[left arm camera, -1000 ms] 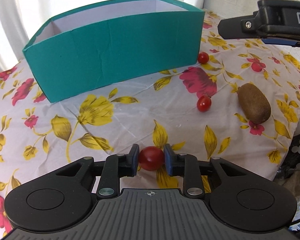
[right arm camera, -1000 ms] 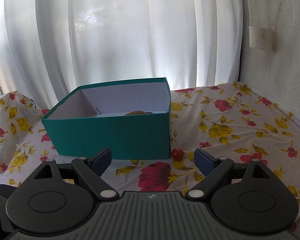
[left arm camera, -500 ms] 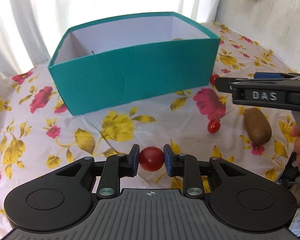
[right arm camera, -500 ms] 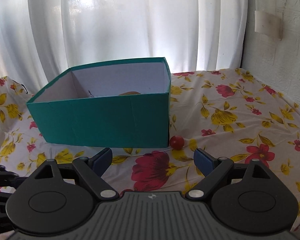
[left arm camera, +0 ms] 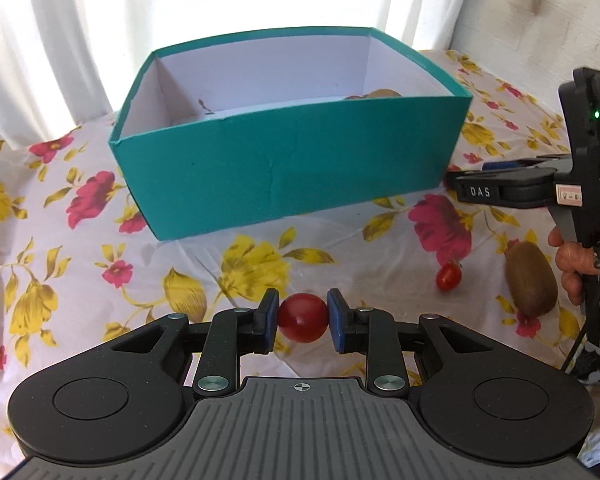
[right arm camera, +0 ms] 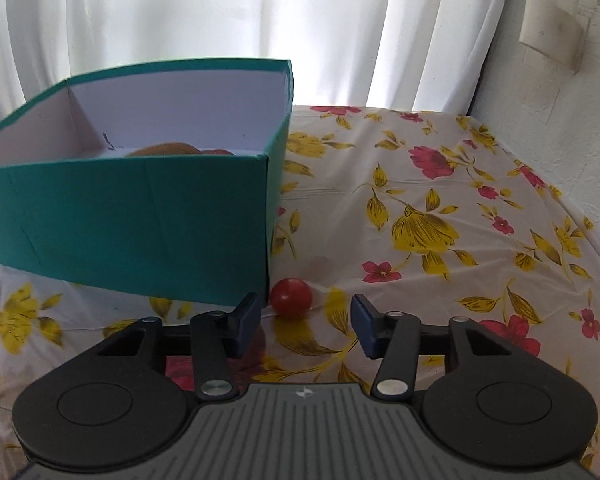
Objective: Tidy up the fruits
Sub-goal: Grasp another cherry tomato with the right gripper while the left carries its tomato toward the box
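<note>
Left gripper (left arm camera: 302, 317) clamping round red cherry tomato (left arm camera: 302, 318) between blue pads, hovering over floral tablecloth (left arm camera: 80, 248) before teal cardboard box (left arm camera: 292, 168). Right gripper (right arm camera: 303, 322) gaping wide, pointing at second red cherry tomato (right arm camera: 291, 297) sitting by box corner. Brown fuzzy kiwi (left arm camera: 531, 278) lying near small tomato (left arm camera: 449, 276).

Teal box (right arm camera: 132, 216) wall just left of right gripper (right arm camera: 304, 322); box top open; floral cloth (right arm camera: 440, 200) rightward bare.

Backlit white curtains (right arm camera: 220, 12), textured white wall (right arm camera: 560, 92), flower-printed cloth (right arm camera: 440, 208) over the surface.
</note>
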Motion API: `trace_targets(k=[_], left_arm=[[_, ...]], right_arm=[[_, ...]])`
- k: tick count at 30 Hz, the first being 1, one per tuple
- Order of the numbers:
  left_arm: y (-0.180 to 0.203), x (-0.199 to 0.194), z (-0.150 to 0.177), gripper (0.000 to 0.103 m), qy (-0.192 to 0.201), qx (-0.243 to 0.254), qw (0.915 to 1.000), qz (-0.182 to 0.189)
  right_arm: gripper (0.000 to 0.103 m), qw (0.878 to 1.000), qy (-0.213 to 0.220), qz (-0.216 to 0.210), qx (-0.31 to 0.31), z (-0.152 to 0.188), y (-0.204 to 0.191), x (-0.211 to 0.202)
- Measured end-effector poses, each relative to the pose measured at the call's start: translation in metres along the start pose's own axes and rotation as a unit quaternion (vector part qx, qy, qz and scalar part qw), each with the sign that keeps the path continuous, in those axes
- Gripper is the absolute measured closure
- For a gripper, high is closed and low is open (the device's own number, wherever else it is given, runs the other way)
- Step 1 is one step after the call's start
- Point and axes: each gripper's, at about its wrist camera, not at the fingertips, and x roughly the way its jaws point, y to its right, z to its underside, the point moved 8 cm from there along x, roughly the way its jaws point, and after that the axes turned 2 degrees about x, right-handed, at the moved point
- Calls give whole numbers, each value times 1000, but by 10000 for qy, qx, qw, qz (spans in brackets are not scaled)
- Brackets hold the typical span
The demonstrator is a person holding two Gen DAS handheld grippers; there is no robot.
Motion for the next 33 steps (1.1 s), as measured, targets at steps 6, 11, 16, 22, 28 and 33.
trace_targets(k=[6, 11, 16, 22, 28, 33], left_arm=[[0, 8, -8, 74, -46, -12, 10000, 12], [3, 13, -14, 73, -83, 27, 9999, 71], [7, 15, -16, 73, -93, 99, 9998, 121], [6, 12, -17, 73, -73, 90, 9999, 88], [5, 5, -22, 73, 1, 116, 9999, -16], [-3, -15, -42, 73, 230, 65, 9996, -166]], right_arm=[[64, 9993, -259, -182, -190, 3, -5, 16], [65, 9985, -229, -243, -437, 4, -8, 16], [72, 9955, -153, -438, -824, 5, -11, 13], [79, 9947, -153, -459, -913, 4, -11, 13], [79, 9967, -59, -384, -710, 4, -6, 1], [79, 9980, 103, -356, -511, 3, -3, -29]])
